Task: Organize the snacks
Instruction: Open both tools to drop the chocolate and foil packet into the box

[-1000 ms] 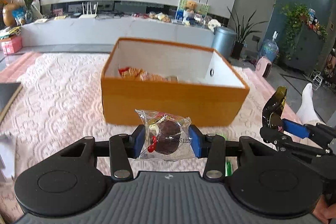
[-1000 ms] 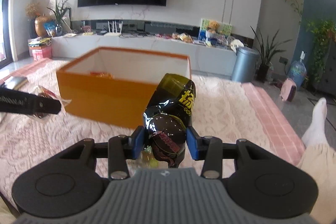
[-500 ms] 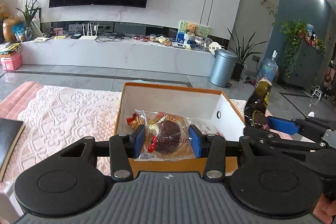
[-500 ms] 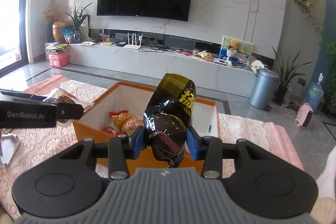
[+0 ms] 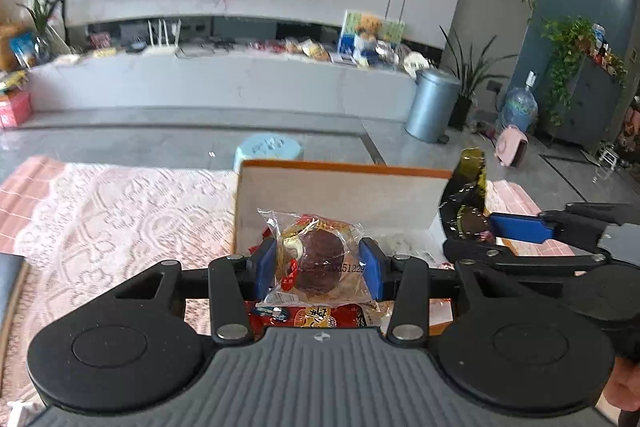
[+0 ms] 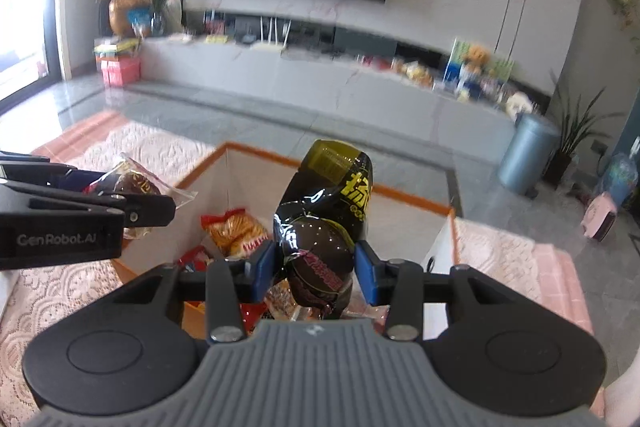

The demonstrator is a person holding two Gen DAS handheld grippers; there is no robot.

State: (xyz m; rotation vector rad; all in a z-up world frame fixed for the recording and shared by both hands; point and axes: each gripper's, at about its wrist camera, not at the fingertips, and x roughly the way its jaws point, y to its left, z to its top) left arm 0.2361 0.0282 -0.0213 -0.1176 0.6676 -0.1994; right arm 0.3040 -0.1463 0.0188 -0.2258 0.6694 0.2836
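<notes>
The left gripper [image 5: 319, 264] clamped a clear plastic packet holding a round dark brown cake [image 5: 320, 259] between its blue pads, above the open orange cardboard box with white inside walls [image 5: 340, 191]. The right gripper [image 6: 315, 267] gripped a crinkled black foil snack bag with yellow lettering [image 6: 328, 219] over the same box, where an orange-and-red snack packet [image 6: 234, 231] lay on the bottom
</notes>
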